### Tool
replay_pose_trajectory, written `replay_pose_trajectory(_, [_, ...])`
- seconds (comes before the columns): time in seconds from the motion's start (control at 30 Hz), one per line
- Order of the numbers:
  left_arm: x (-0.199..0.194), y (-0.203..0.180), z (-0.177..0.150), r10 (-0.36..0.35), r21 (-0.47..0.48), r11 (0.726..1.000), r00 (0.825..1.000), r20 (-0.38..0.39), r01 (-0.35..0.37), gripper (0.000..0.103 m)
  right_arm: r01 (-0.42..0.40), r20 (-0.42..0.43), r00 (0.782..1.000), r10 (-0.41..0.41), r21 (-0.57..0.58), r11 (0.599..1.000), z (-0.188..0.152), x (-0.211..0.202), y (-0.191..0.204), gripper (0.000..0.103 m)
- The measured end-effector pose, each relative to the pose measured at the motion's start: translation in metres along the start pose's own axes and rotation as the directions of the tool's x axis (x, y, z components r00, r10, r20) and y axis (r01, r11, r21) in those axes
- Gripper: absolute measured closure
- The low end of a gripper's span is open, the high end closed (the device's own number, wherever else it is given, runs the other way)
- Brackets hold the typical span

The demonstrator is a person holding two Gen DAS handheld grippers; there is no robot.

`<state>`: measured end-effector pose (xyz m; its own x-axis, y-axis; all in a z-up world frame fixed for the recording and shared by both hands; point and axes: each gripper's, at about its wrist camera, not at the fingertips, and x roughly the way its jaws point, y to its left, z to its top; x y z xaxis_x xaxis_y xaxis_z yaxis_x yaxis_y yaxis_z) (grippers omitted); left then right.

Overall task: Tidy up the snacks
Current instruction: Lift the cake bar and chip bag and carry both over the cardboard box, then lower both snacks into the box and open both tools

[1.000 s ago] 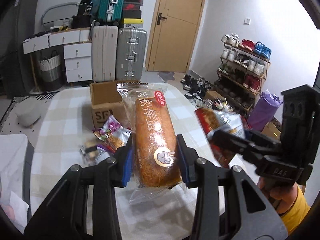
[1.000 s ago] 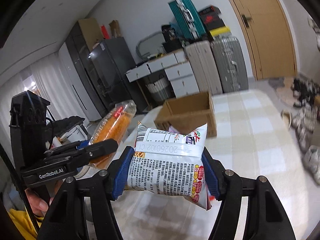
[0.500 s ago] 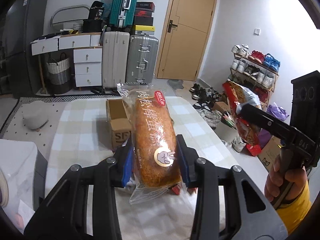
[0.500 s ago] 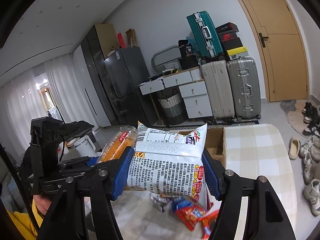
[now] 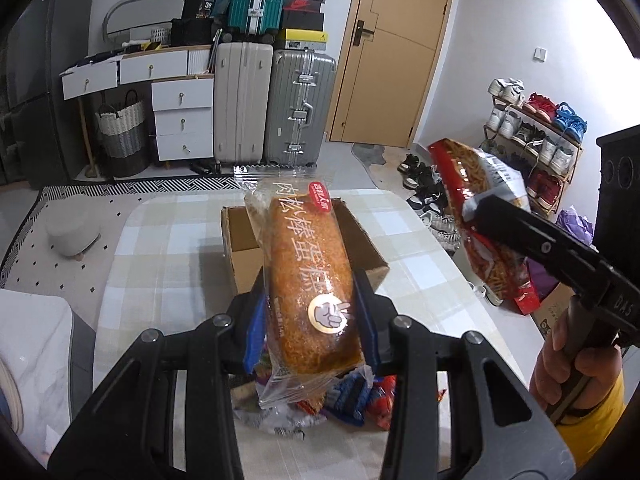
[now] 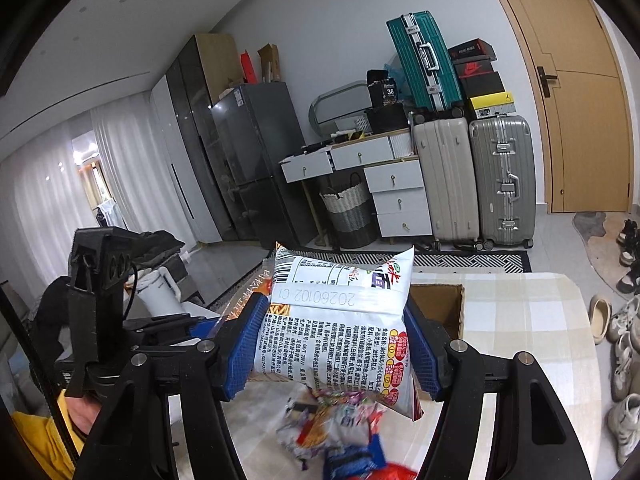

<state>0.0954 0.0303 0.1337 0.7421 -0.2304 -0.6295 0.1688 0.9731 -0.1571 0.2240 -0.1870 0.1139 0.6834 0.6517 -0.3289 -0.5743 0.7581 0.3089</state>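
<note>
The left gripper [image 5: 310, 312] is clamped across the lower part of a wrapped bread loaf [image 5: 310, 276], its blue pads pressing the clear film on both long sides, and holds it in the air above the checked table [image 5: 168, 264]. The right gripper [image 6: 334, 344] is closed the same way on a puffed snack bag [image 6: 340, 320], which shows in the left view as a red packet [image 5: 480, 216] held up off to the side. Both packs look light and soft: the loaf should squash under a hard squeeze and its film looks slippery, so a grip across the middle of the body seems safer than on the crimped ends; the bag is air-filled, likely crackly and brittle inside, and best pinched at its flanks. The open cardboard box [image 5: 360, 240] stands on the table just beyond the loaf, apparently the place for them, its upright flaps the one thing to clear. A heap of small snack packets [image 6: 340, 428] lies on the table beneath both grippers. Suitcases [image 5: 272, 108], drawers and a shoe rack stand well back, out of the way.
</note>
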Motion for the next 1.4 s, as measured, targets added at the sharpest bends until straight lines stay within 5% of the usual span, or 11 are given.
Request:
replay_pose_trajectory(0.33, [0.097, 0.009, 0.054, 0.03, -0.006, 1.0, 0.997, -0.078, -0.031, 0.067, 0.03, -0.059, 0.998, -0.029, 0.012, 0.999, 0.016, 0.078, -0.041, 0.036])
replay_pose_trajectory(0.77, [0.233, 0.02, 0.087, 0.05, 0.019, 0.999, 0.983, -0.178, -0.047, 0.067, 0.085, -0.169, 0.983, -0.077, 0.041, 0.996, 0.009, 0.155, -0.09, 0.036])
replay_pose_trajectory(1.4, [0.367, 0.04, 0.079, 0.078, -0.012, 0.996, 0.946, -0.313, -0.086, 0.067, 0.121, -0.313, 0.945, -0.089, 0.082, 0.989, -0.025, 0.214, -0.124, 0.036])
